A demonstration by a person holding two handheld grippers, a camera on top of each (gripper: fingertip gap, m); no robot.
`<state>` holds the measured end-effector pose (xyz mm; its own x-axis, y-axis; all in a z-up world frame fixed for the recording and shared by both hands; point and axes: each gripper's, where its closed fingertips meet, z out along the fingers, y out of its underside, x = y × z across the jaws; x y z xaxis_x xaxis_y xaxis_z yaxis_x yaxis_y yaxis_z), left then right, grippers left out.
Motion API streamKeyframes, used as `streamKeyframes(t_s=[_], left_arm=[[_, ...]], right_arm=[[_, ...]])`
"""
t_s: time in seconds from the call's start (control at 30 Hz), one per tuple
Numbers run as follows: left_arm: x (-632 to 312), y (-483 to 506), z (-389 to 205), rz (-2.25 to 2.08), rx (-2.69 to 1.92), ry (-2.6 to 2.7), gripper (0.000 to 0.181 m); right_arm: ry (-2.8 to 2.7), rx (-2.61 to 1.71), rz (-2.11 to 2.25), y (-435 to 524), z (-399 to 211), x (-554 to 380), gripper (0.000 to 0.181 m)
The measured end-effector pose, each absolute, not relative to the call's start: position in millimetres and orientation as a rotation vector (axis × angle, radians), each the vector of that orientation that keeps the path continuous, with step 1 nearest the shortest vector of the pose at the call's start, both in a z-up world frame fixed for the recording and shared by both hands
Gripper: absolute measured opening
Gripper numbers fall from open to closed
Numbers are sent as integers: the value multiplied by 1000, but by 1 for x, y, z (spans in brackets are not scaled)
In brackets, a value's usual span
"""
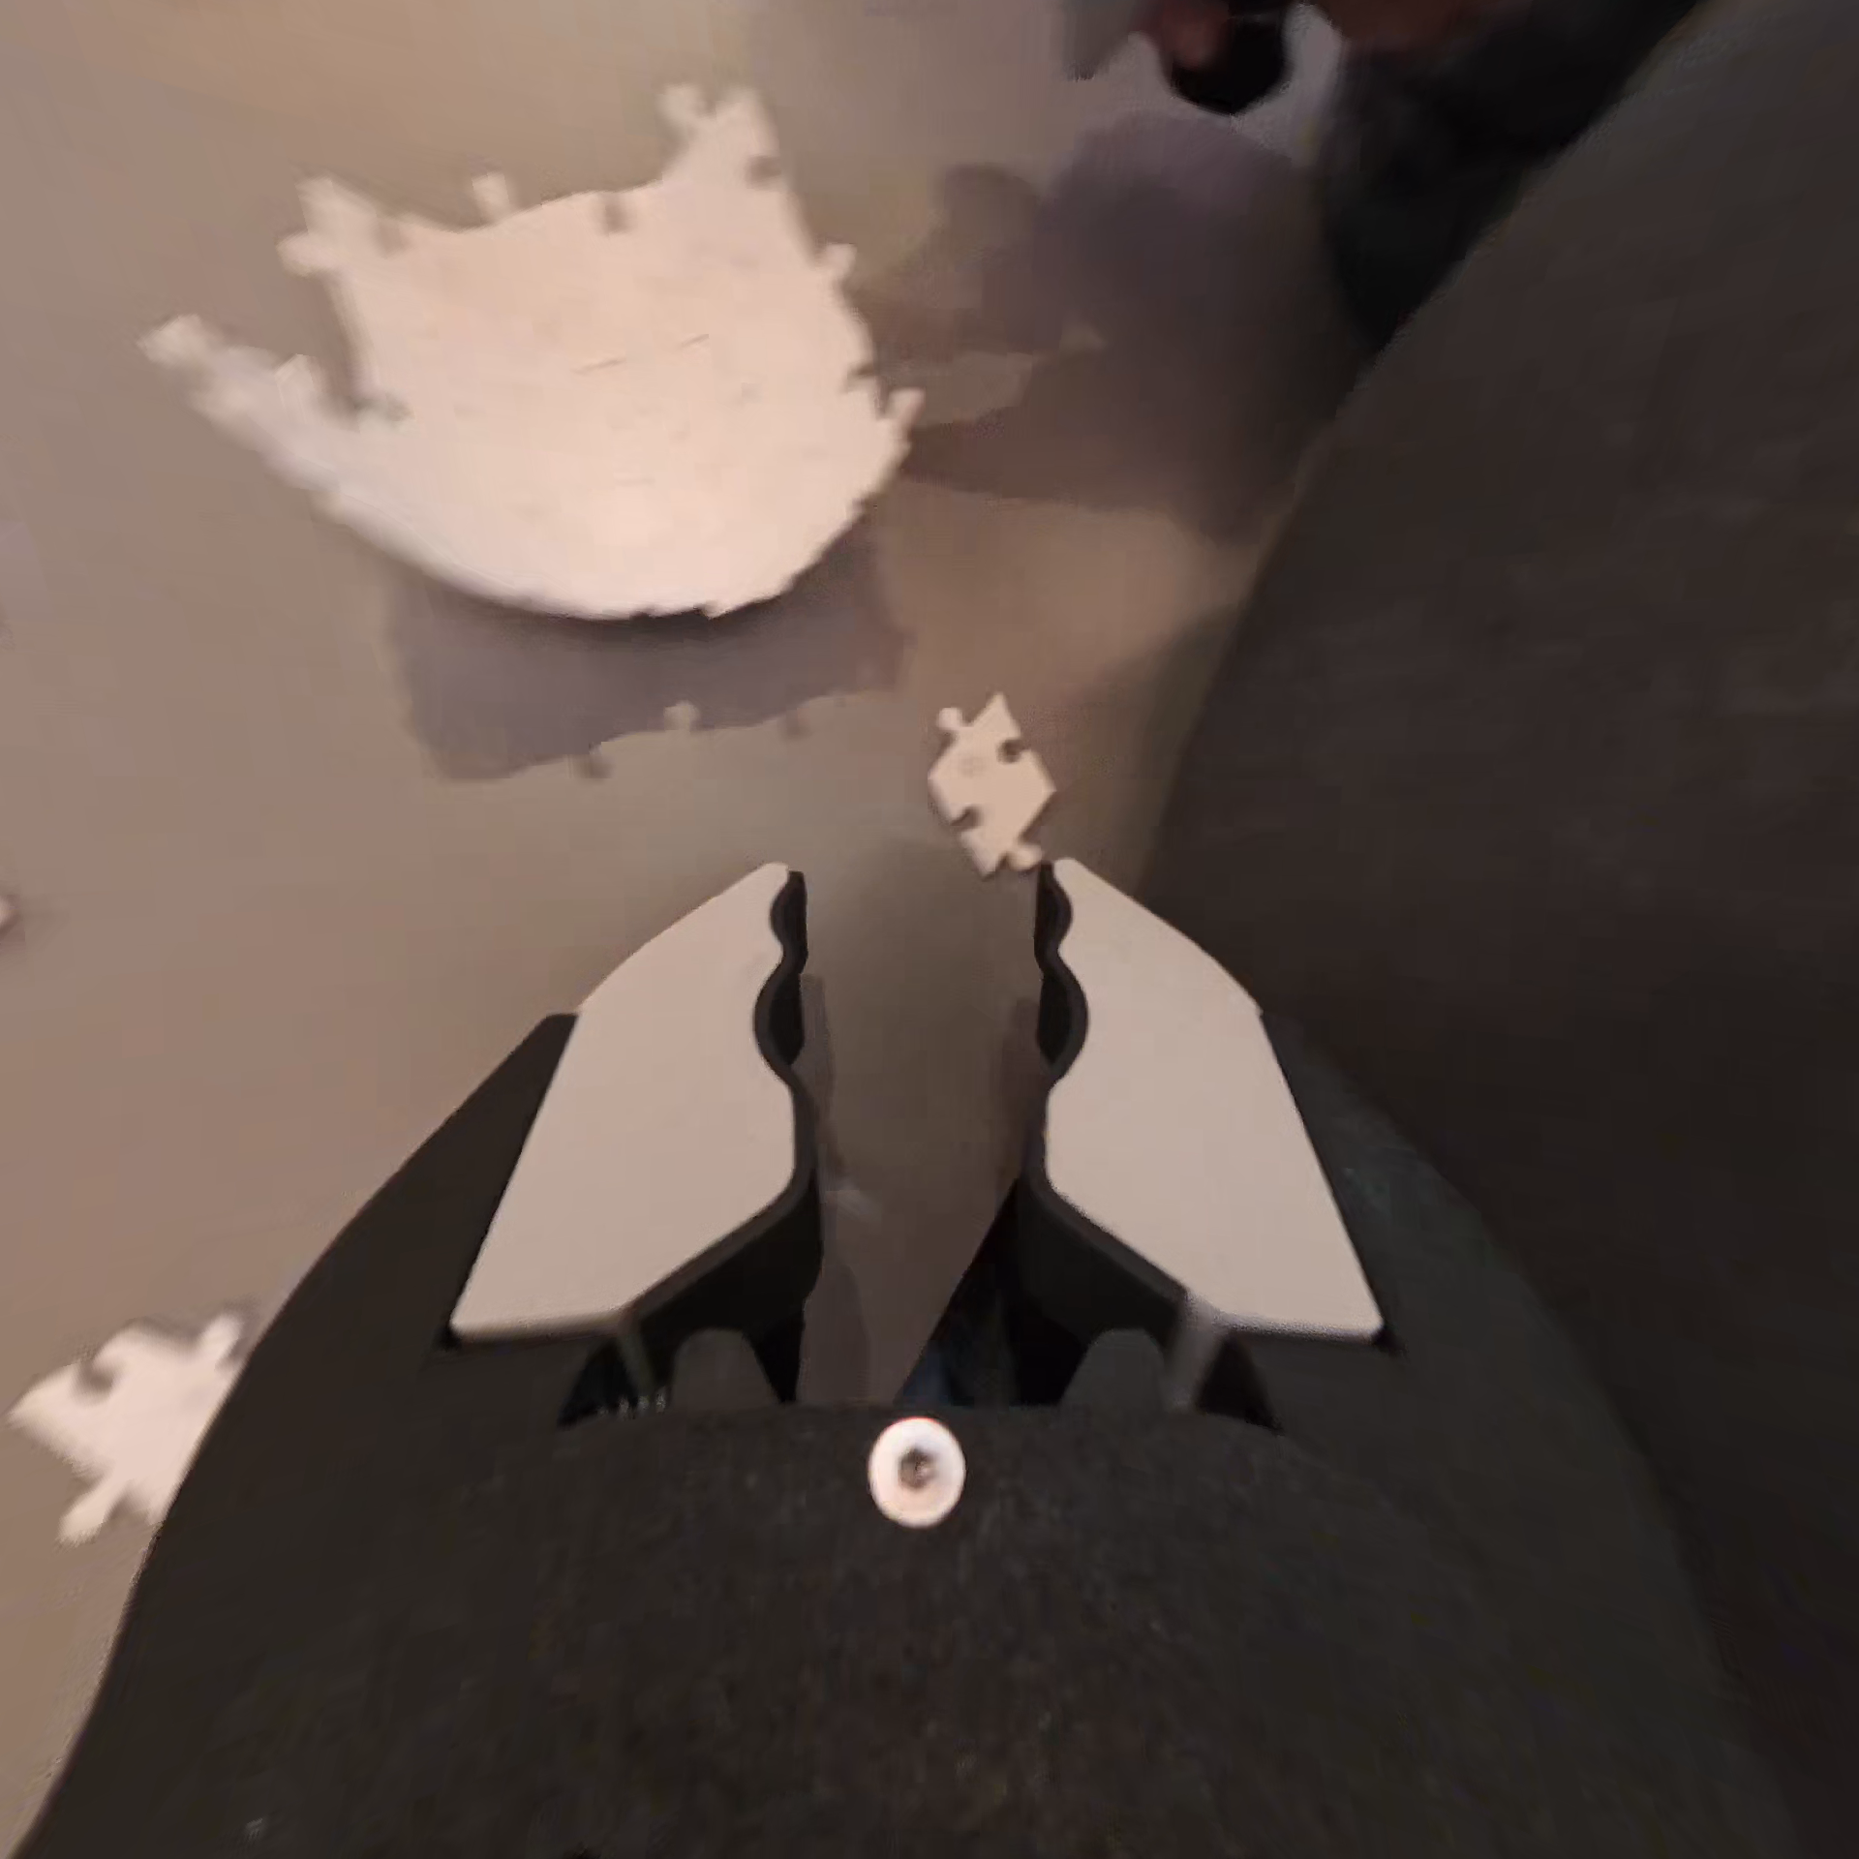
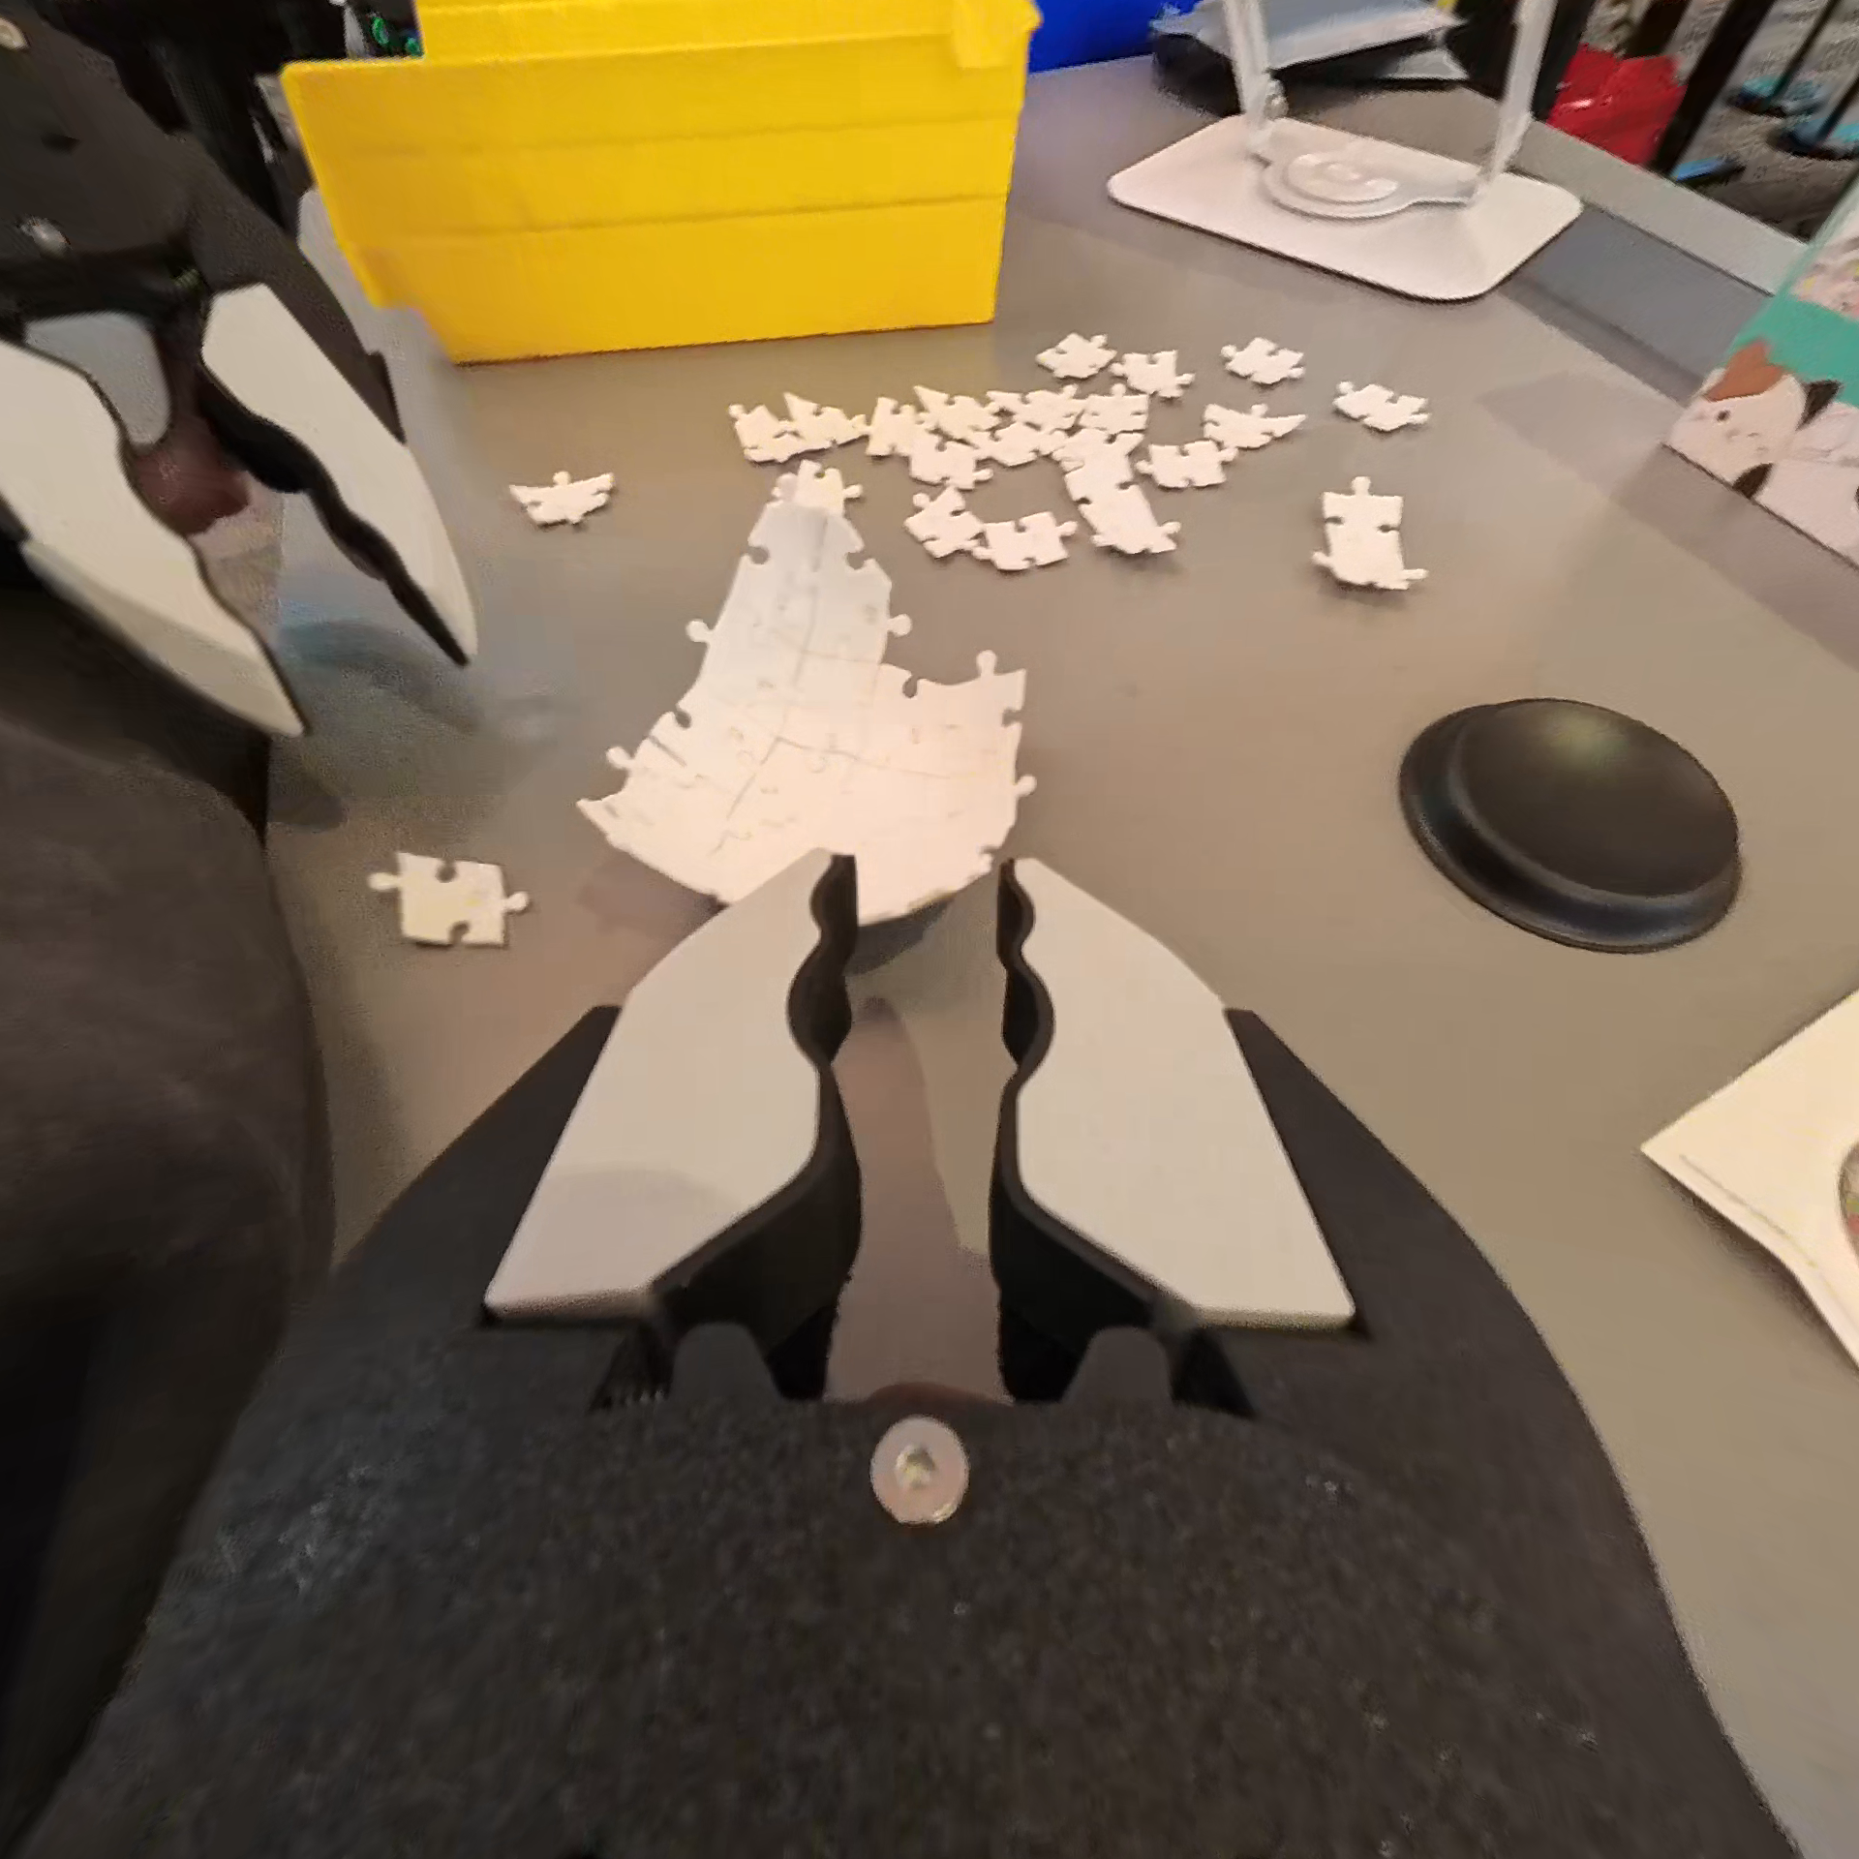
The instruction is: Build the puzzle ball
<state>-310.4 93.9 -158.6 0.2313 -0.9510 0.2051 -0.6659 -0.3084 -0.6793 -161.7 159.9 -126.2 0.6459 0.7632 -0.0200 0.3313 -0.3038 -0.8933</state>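
Each camera sits behind its own tool, looking forward along the fingers. The left wrist view tilts steeply down, close over the table [image 1: 201,805]. The right wrist view looks ahead across the table [image 2: 1257,805] from slightly farther back. Both share the curved assembled puzzle section [image 1: 604,402] [image 2: 805,744] ahead of each tool.

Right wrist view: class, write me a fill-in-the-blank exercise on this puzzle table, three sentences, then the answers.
1. The bin behind the loose puzzle pieces is ____.
2. The right claw is ____, holding nothing.
3. The joined curved puzzle section lies ____ the single piece and the black dome.

Answers: yellow; open; between
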Motion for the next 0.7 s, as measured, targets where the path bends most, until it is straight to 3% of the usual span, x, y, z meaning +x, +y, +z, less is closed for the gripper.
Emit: streamKeyframes(t_s=[0.23, 0.33, 0.4, 0.7], left_arm=[[-278, 72, -187, -679, -1905, 1724, 59], [-271, 72, -194, -622, -1866, 1748, 48], [-268, 72, -194, -607, -1871, 1742, 31], [-280, 109, -185, -401, -2025, 1365, 30]], right_arm=[[-904, -1825, 545, 146, -119, -173, 26], [-927, -1804, 535, 139, -117, -175, 26], [-944, -1804, 522, 135, -118, -175, 26], [-911, -1790, 526, 132, -112, -165, 25]])
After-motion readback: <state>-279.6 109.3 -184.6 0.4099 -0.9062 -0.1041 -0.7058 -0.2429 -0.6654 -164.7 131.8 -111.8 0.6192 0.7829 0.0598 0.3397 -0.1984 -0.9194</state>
